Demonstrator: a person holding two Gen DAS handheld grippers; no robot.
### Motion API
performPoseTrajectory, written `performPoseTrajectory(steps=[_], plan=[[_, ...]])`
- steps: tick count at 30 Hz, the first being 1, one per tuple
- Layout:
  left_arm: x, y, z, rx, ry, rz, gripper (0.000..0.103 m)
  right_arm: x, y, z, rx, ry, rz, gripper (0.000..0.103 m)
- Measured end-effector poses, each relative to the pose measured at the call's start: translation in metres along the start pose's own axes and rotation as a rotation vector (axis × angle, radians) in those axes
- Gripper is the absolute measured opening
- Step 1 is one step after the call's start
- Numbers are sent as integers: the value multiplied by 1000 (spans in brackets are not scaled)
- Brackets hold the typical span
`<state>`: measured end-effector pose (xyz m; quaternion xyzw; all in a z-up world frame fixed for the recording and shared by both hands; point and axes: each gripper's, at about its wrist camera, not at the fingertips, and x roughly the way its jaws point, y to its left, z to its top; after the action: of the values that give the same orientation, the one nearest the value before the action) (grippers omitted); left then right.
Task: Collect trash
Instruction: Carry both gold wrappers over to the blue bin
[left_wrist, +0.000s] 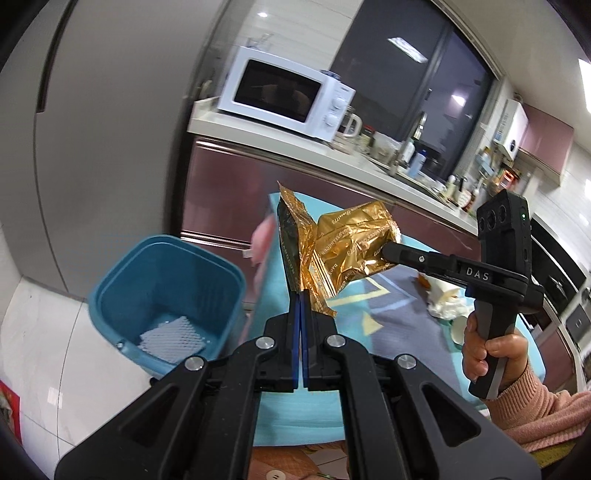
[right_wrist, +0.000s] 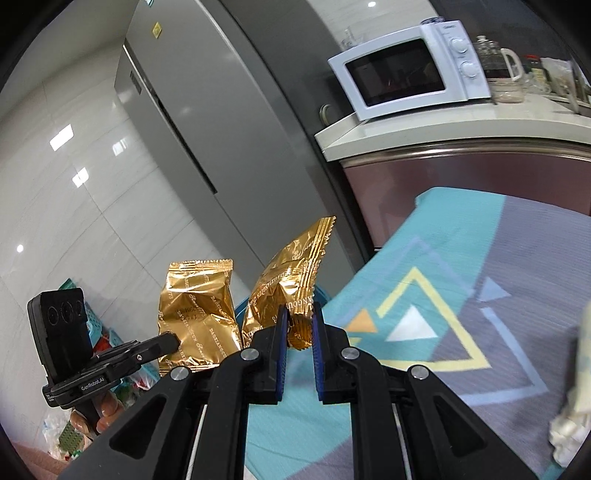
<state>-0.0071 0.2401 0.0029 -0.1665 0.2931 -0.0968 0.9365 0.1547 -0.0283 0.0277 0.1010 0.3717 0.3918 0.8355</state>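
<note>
Left gripper (left_wrist: 301, 295), gold wrapper (left_wrist: 291, 236) upright (edge-on)

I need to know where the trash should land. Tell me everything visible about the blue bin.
The blue bin is a squarish plastic tub with rounded corners and a stepped rim, open-topped, with no lid in view. It stands upright on the pale tiled floor, beside the table's edge and in front of the grey fridge. Inside, only a white mesh foam sleeve lies on its bottom. Neither gripper touches it.
</note>
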Motion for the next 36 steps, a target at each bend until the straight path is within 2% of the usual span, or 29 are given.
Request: performPoseTrajectory(steps=[8, 16, 36], plan=[[0, 33, 3, -53, -1, 68, 1, 37, 11, 8, -20, 57, 17, 11], [17, 61, 1, -102, 30, 123, 1, 70, 24, 13, -54, 116, 12, 11], [84, 106, -8, -166, 143, 220, 1, 157, 35, 3, -77, 288, -54, 12]])
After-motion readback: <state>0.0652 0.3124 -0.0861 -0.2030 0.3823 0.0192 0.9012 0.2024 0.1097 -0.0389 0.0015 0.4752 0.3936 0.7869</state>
